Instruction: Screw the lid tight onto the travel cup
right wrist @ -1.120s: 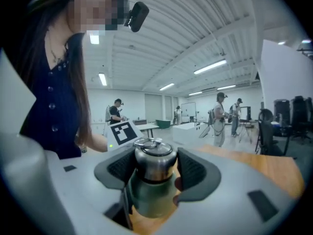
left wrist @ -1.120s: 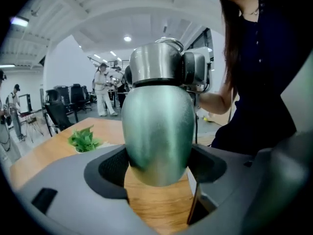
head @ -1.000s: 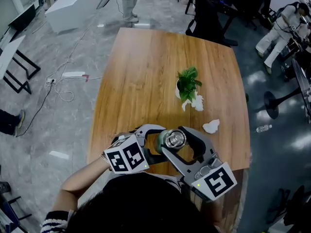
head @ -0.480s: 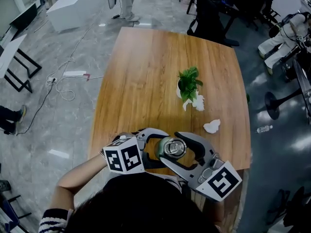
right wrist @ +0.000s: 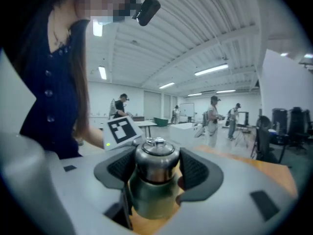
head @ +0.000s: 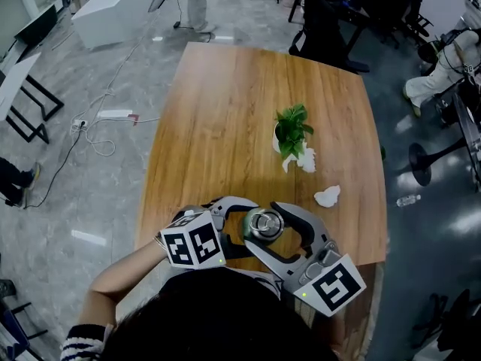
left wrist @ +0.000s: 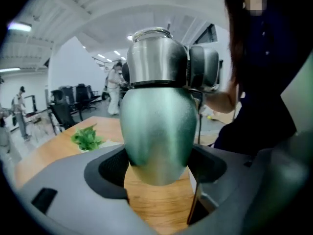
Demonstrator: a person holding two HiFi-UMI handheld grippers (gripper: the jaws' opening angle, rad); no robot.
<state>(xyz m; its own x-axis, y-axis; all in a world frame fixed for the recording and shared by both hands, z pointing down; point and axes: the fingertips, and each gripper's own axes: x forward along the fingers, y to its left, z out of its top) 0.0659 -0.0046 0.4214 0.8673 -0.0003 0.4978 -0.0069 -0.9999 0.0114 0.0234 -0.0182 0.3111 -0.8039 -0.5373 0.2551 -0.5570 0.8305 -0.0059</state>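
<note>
Found the travel cup (head: 263,230) upright on the wooden table (head: 225,126), close to its near edge and right in front of the person. Saw the left gripper (head: 250,229) shut on the cup's green body (left wrist: 156,136), a dark pad pressed against each flank, the base resting on the wood. Saw the right gripper (head: 269,226) closed higher up on the silver lid (head: 267,221), its ribbed pads (right wrist: 195,173) tight against both sides of the metal. Noted the lid seated squarely on the cup's mouth, level and not tilted, a dark seam where it met the green; could not see inside the cup, so could not tell whether it held anything. Noted both marker cubes pointing back toward the person, left one (head: 194,245) and right one (head: 333,286). Farther out, about mid-table, spotted a small white pot (head: 279,143) holding a leafy green plant (head: 291,125), with a crumpled white scrap (head: 304,159) just beside it and another (head: 326,195) apart, nearer the right edge. Made out people standing and office chairs in the room beyond.
</note>
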